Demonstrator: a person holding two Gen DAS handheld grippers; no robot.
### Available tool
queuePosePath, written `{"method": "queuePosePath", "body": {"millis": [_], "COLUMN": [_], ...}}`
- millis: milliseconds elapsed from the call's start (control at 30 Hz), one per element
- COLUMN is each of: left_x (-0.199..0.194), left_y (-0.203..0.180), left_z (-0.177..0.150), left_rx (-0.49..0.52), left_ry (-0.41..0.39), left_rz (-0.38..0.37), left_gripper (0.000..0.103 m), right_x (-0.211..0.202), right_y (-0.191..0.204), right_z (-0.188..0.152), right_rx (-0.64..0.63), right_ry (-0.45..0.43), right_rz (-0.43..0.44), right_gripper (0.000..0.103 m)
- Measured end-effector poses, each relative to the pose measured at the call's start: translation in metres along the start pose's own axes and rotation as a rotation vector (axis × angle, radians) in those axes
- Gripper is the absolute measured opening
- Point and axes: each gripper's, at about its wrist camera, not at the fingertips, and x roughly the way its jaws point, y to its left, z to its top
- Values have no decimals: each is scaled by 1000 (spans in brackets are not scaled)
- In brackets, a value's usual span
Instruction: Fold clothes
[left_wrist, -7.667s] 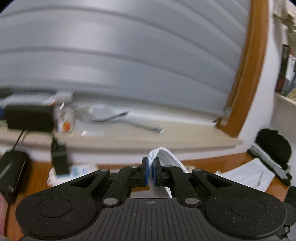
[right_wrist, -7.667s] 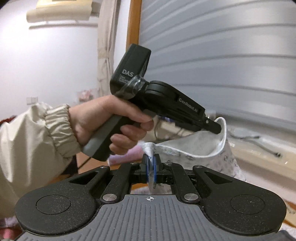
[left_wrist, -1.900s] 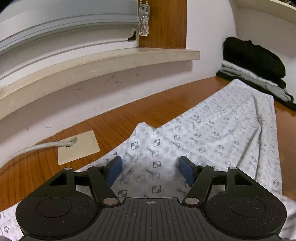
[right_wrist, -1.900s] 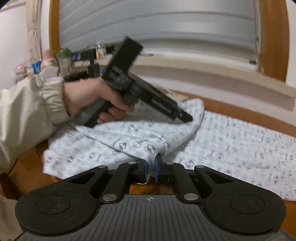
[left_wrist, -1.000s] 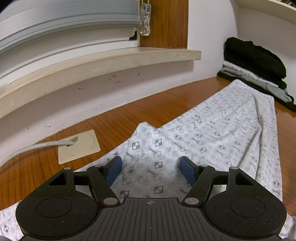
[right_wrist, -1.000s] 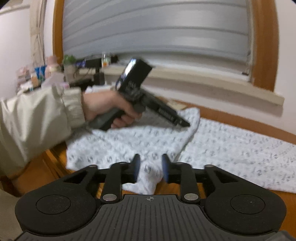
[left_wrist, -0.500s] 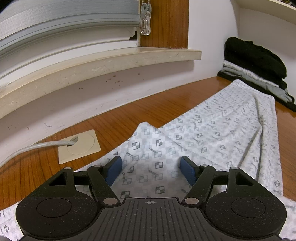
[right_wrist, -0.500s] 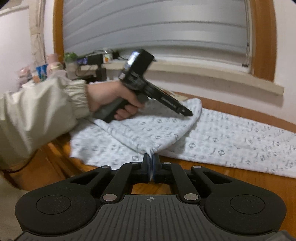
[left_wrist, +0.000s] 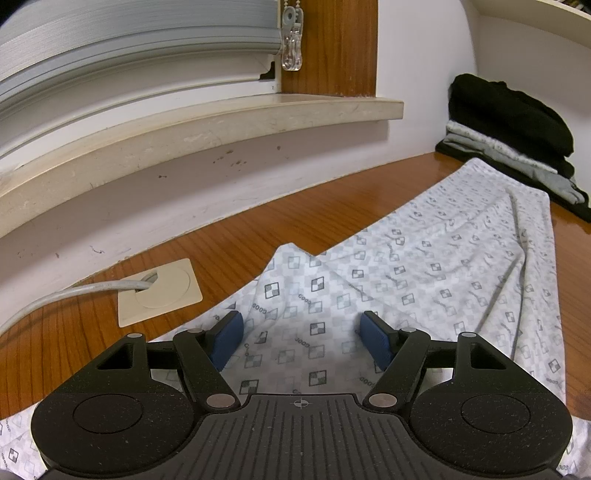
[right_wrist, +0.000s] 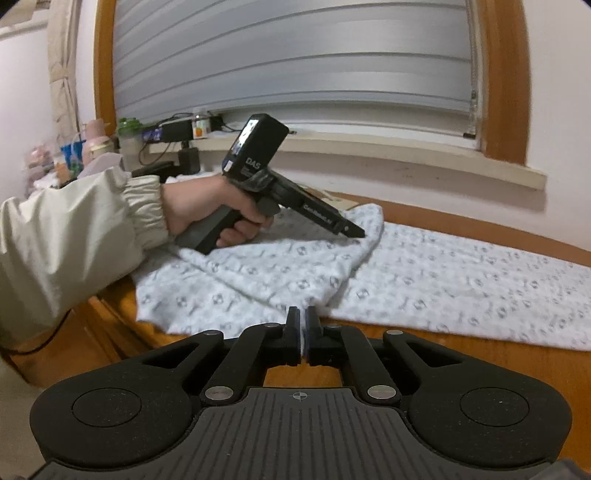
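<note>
Patterned white garment (left_wrist: 436, 266) lies spread flat along the wooden table (left_wrist: 258, 229), one end folded over on itself at the left; a stack of folded dark and grey clothes (left_wrist: 513, 129) sits just past its far end. Left gripper (left_wrist: 301, 339): jaws wide apart, blue pads (left_wrist: 226, 338) resting on the folded-over cloth, nothing pinched; held by the person's hand (right_wrist: 207, 206). Right gripper (right_wrist: 302, 328): jaws closed together at the garment's near edge, a thin sliver of white showing between them, so it appears to pinch the fabric.
</note>
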Motion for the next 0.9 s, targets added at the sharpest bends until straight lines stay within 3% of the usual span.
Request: {"method": "queuePosePath", "body": {"millis": [100,300,433,467,500,567,733,900], "left_x": [0,0,-1,-1,-1,-4,-28,-82], "left_y": [0,0,0,0,0,0,12,57], "left_z": [0,0,0,0,0,-1,-5,-4], "left_rx": [0,0,2,2,2,-6,-80,-220], "left_ry": [0,-1,-2,-3,-4,-13,-63,-163], "left_rz": [0,-1,1,2,4,15,17,71], "left_gripper": [74,74,74,74,74,75,75,75], "right_x": [18,33,34,35,35,35,33,53], "right_y": [-1,1,-3,-4,-5,-6,-9,9], "right_z": [1,-8,-12,-12,-12,-9,9,59], "right_rx": [-6,-22,-5,0,8,19,35,-64], "right_ry": [12,57,68,68,67,57,12,-66], "right_rz": [12,12,11,16,25,39,77,105], "right_gripper": [25,35,35,31,17,7,5,5]}}
